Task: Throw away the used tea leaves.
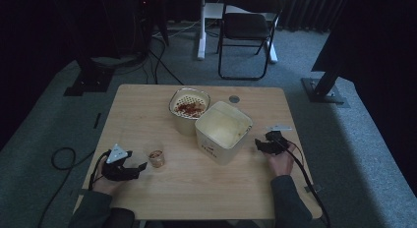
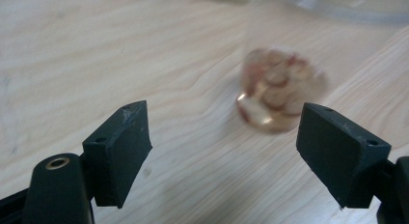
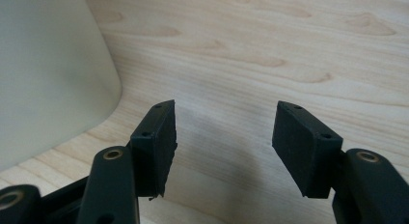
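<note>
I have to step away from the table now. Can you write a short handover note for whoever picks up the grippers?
Left gripper: open, empty, aimed at the small clear cup of reddish bits, not yet around it.
Right gripper: open, empty, beside the cream square container.
The colander bowl with red bits sits behind the container.
Done: nothing gripped yet.
Left: probably grasp the cup first.

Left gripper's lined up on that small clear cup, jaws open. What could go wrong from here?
1. The small clear plastic cup of reddish pieces looks light; the open left gripper sits off-centre to it, so one jaw may nudge and tip it.
2. A hard squeeze could crush the thin wall.
3. The cream square tub stands close by, so a swing toward the perforated bowl could clip it.
</note>
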A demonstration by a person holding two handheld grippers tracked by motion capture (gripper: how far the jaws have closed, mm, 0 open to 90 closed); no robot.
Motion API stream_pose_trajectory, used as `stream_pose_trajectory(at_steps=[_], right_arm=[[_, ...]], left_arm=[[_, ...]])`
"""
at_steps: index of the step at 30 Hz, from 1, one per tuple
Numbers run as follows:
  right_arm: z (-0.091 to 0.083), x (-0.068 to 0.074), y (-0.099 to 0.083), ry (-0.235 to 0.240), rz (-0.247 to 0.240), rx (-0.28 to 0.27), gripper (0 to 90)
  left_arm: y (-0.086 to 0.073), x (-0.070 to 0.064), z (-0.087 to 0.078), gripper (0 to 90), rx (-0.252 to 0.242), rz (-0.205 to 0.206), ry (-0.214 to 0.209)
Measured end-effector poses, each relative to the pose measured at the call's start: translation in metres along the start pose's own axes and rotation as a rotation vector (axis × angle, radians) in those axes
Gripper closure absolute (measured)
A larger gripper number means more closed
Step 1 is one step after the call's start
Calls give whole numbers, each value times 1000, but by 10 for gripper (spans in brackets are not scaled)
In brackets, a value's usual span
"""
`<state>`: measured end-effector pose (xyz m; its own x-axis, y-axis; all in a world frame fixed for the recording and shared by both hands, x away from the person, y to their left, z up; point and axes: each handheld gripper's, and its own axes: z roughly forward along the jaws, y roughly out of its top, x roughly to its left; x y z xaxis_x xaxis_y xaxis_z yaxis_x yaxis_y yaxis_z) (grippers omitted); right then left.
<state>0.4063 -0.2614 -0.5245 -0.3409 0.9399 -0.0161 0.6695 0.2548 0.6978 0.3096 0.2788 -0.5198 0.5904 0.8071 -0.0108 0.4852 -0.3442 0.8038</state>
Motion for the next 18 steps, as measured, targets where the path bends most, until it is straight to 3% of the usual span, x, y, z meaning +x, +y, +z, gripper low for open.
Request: stream_pose_trajectory(at_steps=[3, 6, 8, 12, 18], right_arm=[[3, 3, -3, -2, -10, 12, 404], [6, 7, -8, -16, -37, 32, 403], [6, 9, -11, -17, -49, 31, 405], [5, 3, -17, 18, -1, 14, 405], [-1, -6, -27, 22, 16, -13, 401]], left_arm=[[7, -8, 4, 199, -19, 35, 18], [13, -15, 9, 191, -37, 77, 16], [17, -19, 14, 191, -53, 84, -3], [26, -31, 25, 181, -66, 94, -44], [35, -36, 36, 217, -84, 90, -10]])
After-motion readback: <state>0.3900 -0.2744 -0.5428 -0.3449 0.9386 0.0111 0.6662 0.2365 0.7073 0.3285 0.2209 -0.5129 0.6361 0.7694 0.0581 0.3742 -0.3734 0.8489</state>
